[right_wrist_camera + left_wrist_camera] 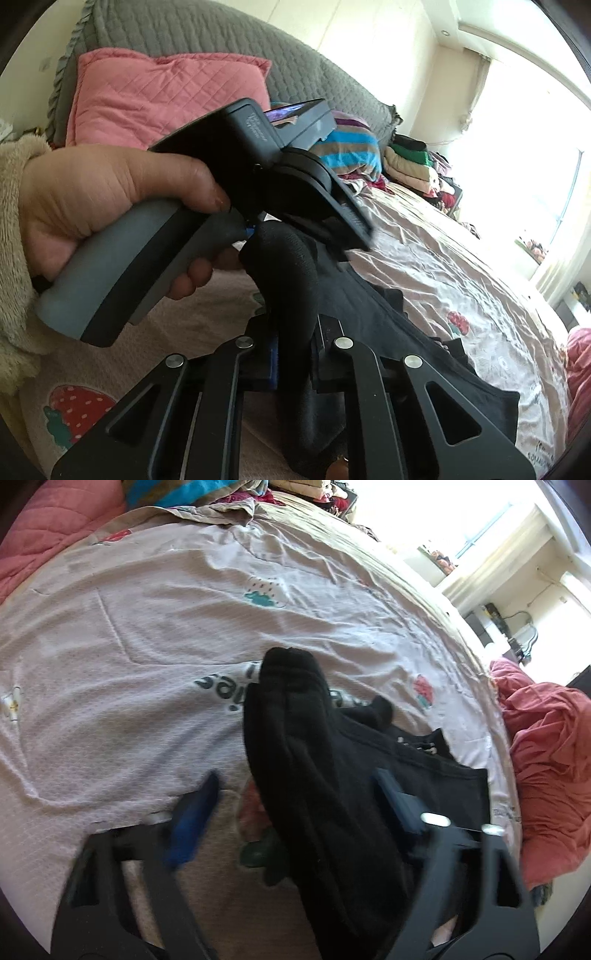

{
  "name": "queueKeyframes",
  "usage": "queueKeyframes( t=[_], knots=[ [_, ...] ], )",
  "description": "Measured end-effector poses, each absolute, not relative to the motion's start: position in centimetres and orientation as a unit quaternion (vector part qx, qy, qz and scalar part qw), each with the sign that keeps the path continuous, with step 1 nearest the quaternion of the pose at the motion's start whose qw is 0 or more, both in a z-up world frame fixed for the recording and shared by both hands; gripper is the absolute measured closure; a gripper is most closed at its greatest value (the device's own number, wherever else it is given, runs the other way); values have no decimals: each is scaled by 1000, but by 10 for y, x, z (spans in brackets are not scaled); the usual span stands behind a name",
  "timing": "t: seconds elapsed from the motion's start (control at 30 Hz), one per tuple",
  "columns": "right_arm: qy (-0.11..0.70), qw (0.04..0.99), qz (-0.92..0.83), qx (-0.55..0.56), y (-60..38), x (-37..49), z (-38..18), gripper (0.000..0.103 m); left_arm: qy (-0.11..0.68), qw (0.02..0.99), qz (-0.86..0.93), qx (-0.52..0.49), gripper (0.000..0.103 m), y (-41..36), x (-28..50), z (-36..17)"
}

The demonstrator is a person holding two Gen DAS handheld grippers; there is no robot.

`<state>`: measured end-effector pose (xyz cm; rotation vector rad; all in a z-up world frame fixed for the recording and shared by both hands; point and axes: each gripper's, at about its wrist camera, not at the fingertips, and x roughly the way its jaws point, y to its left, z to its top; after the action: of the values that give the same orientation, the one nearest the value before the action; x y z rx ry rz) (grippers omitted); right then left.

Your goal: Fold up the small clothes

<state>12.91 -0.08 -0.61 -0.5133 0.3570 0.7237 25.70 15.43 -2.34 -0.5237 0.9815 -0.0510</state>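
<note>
Hanging between the two blue-padded fingers of the left gripper (295, 794), one black sock (295, 746) rises in the left wrist view from the near edge to a rounded end over the bed. The jaws stand partly apart on either side of it, with a gap at each pad, so this gripper is open around the sock and not pressing it. One flat black garment (436, 771) lies just right of the sock on the bedsheet (147, 635), a pale sheet printed with strawberries, a rain cloud and dark lettering. One red blanket (546, 746) is bunched at the right edge of the bed, and one pink pillow (40, 535) shows at the far left. A bright window fills the far right corner.

In the right wrist view the right gripper (295, 350) is closed on the same single sock (291, 280), its two fingers clamped together on the lower part while the upper end stands toward the left gripper's body. One hand (110, 199), in a fuzzy beige sleeve, holds that grey-handled tool at the left. The black garment (388, 325) spreads to the right on the sheet. One pink pillow (166, 96) leans on the grey quilted headboard (184, 33), and a heap of mixed clothes (406, 162) sits at the far end near the sunlit window.
</note>
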Motion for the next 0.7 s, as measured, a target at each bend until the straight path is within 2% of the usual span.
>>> queueKeyframes(
  t=[0.03,0.07,0.17,0.7],
  knots=[
    [176,889,348,-240,-3,131,-4,93,464,849,-28,-252,63,152,258,-22],
    [180,891,348,-231,-6,128,-3,93,462,849,-30,-253,72,151,258,-20],
    [185,896,344,-211,-13,131,1,93,458,854,-38,-242,89,140,258,-12],
    [161,927,308,-139,-69,120,26,94,427,888,-62,-161,89,74,251,51]
  ],
)
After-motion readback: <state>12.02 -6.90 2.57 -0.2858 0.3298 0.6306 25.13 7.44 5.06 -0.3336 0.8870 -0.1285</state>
